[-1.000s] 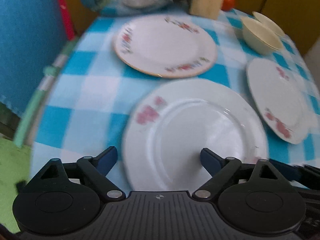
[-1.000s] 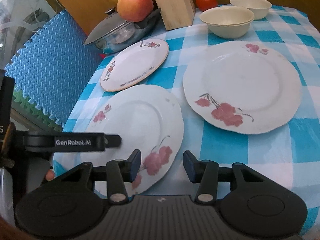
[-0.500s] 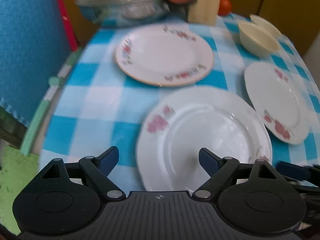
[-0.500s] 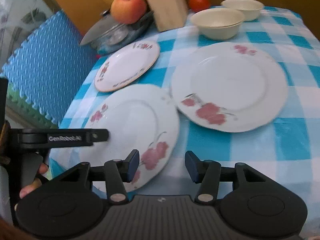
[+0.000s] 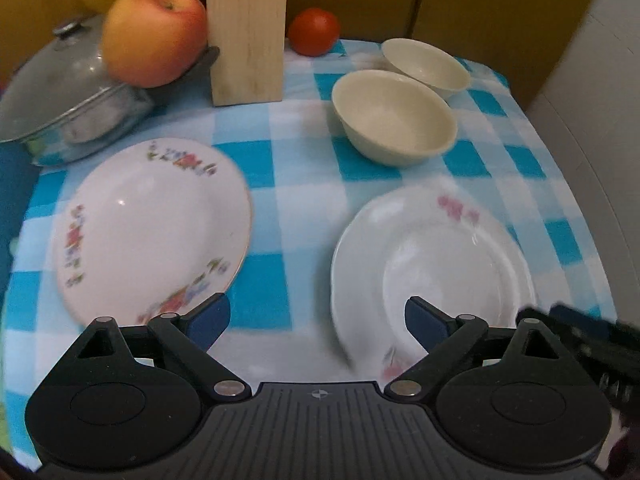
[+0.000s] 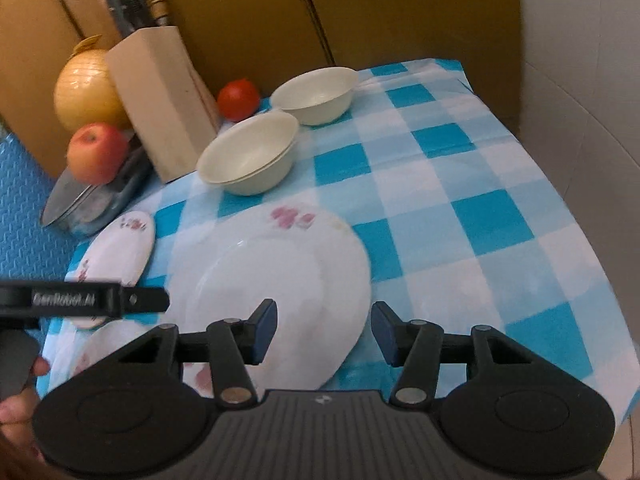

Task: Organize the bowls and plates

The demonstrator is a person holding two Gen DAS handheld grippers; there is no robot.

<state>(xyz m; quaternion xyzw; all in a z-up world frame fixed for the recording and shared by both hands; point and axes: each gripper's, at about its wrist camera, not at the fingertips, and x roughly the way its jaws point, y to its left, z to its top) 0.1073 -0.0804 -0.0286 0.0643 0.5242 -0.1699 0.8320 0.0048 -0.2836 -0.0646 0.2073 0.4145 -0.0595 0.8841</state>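
Checked table (image 6: 460, 184) — plates (image 5: 152, 228), bowls (image 5: 394, 118), pot (image 5: 68, 92).

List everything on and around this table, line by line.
white plates with pink flowers: two, white; centre and near-left, partly hidden
gold-rimmed plate with multicolour flowers: one, white; left side
cream bowls: at least two, cream; far side, right of the block
wooden knife block: one, pale wood; far left
tomato: one, red; behind the bowls
lidded steel pot: one, grey; far-left corner
apple: one, red-yellow; on the pot lid
netted round fruit: one, yellow; behind the apple
checked tablecloth: one, blue and white; covers the table
left gripper: black, open
right gripper: black, open
hand: one; holding the left gripper
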